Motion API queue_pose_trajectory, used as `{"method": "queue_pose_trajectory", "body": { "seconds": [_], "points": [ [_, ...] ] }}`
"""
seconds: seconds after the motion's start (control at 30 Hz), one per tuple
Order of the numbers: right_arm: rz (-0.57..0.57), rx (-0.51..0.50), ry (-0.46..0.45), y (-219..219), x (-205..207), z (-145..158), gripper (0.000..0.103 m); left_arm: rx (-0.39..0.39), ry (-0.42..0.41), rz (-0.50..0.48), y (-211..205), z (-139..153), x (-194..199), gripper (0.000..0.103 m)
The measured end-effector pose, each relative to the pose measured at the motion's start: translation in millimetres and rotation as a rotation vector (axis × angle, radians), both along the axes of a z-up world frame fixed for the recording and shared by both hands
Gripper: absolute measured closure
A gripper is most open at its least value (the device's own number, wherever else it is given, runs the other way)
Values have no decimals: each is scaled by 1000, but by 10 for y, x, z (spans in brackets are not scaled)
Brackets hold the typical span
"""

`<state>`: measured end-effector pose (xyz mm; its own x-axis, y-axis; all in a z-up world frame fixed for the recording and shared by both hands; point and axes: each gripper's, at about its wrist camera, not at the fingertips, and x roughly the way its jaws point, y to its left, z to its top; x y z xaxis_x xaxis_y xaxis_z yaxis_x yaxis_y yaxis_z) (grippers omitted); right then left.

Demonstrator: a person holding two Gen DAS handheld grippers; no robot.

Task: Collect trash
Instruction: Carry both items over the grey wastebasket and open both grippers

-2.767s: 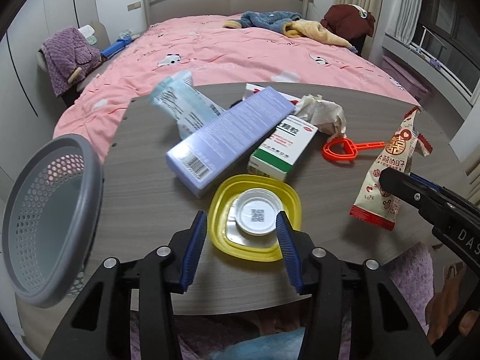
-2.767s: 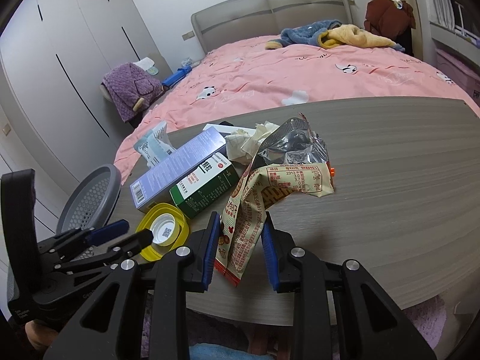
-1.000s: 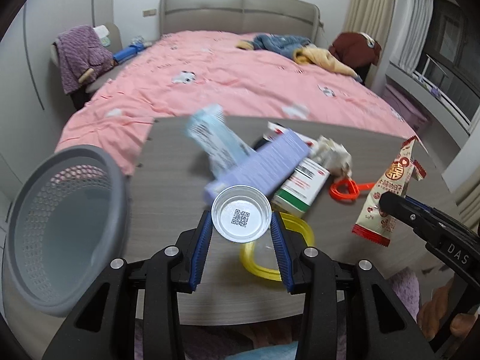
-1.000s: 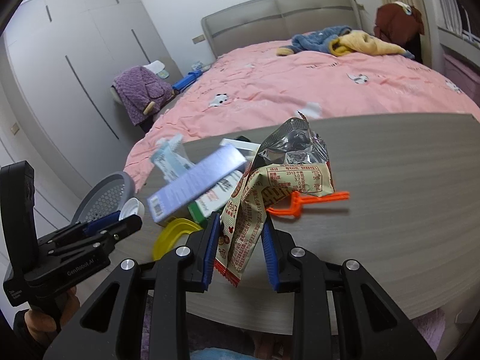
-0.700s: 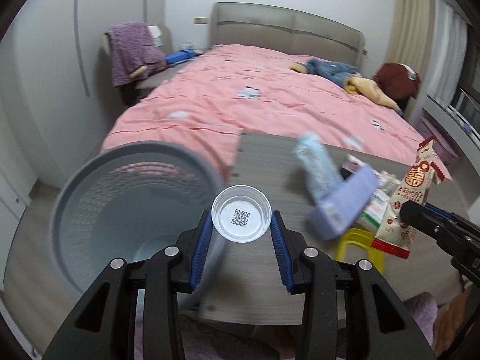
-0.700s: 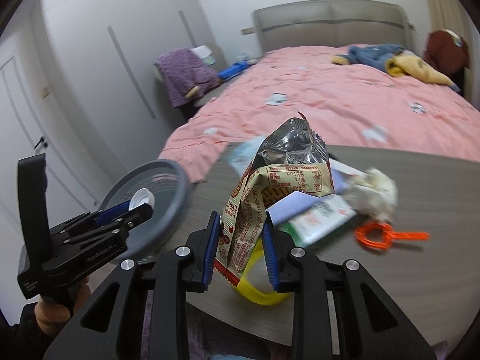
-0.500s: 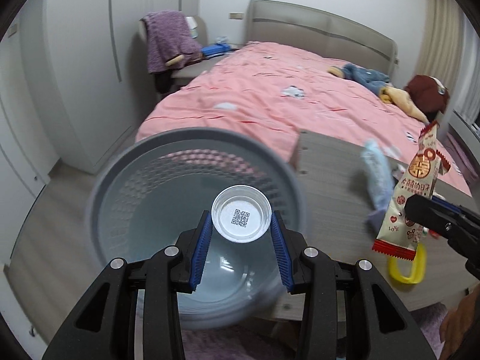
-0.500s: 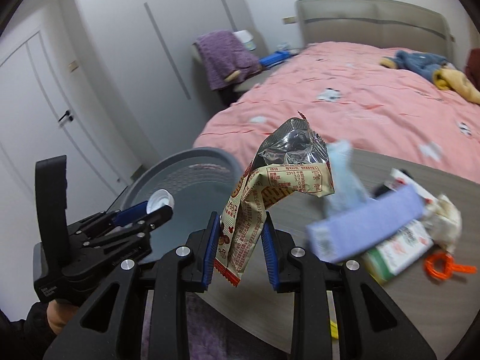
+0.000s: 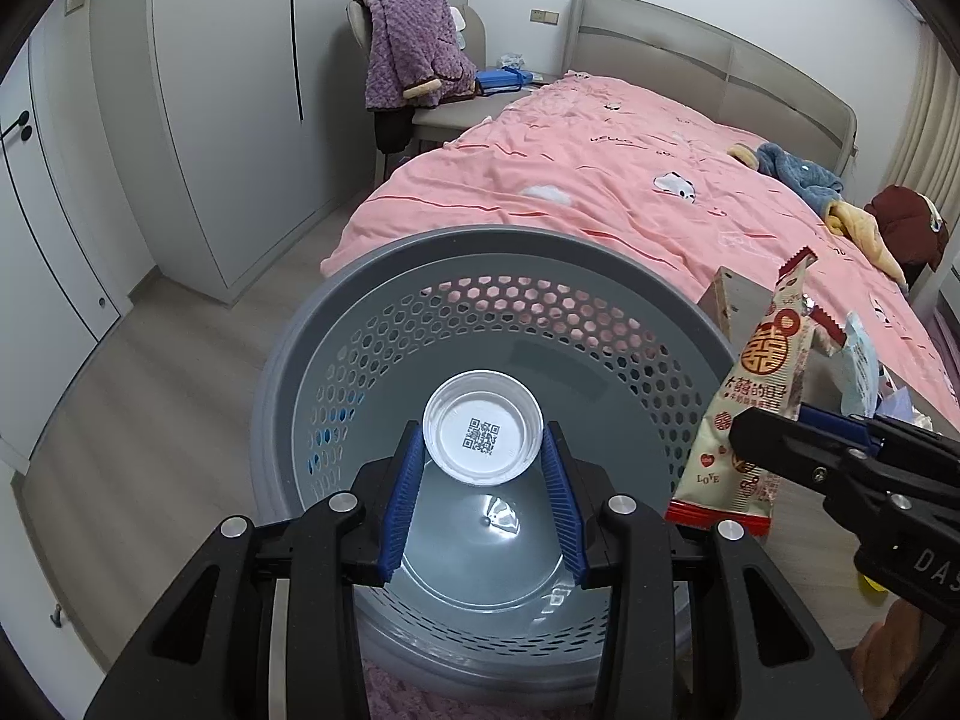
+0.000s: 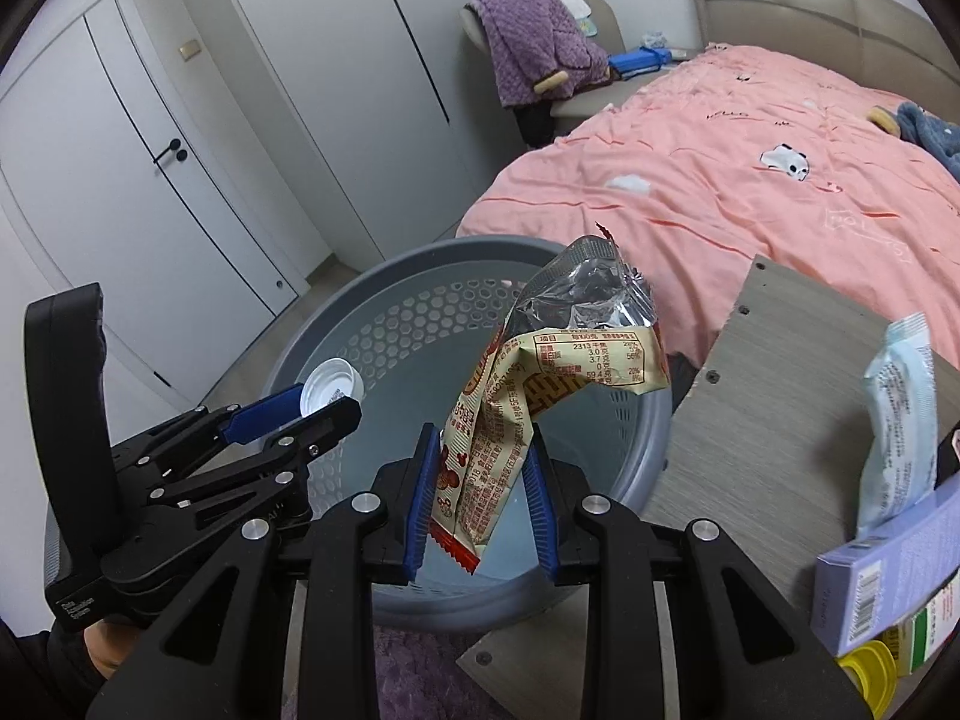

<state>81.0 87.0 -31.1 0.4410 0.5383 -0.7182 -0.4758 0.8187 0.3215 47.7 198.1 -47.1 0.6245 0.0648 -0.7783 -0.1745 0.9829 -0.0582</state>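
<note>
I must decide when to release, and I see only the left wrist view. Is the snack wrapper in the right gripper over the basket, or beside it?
Observer: Over it. In the right wrist view the snack wrapper hangs above the basket opening, pinched near its lower end by the right gripper.
Operator: Good. Which boxes lie on the table?
Observer: A lavender box lies at the right edge of the table, resting on a green and white box.
</note>
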Motion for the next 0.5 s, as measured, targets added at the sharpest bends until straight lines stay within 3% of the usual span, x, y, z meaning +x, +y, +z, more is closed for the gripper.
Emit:
{"method": "queue_pose_trajectory", "body": {
  "seconds": [0.23,0.3,0.5],
  "points": [
    [8,-16,7,67,90,-80,70,-24,5,13,106,-43,25,64],
    [6,-13,1,63,94,-73,64,-19,5,23,126,-36,22,58],
    [-2,-13,-7,49,83,-61,62,-8,-5,41,146,-14,2,53]
  ]
}}
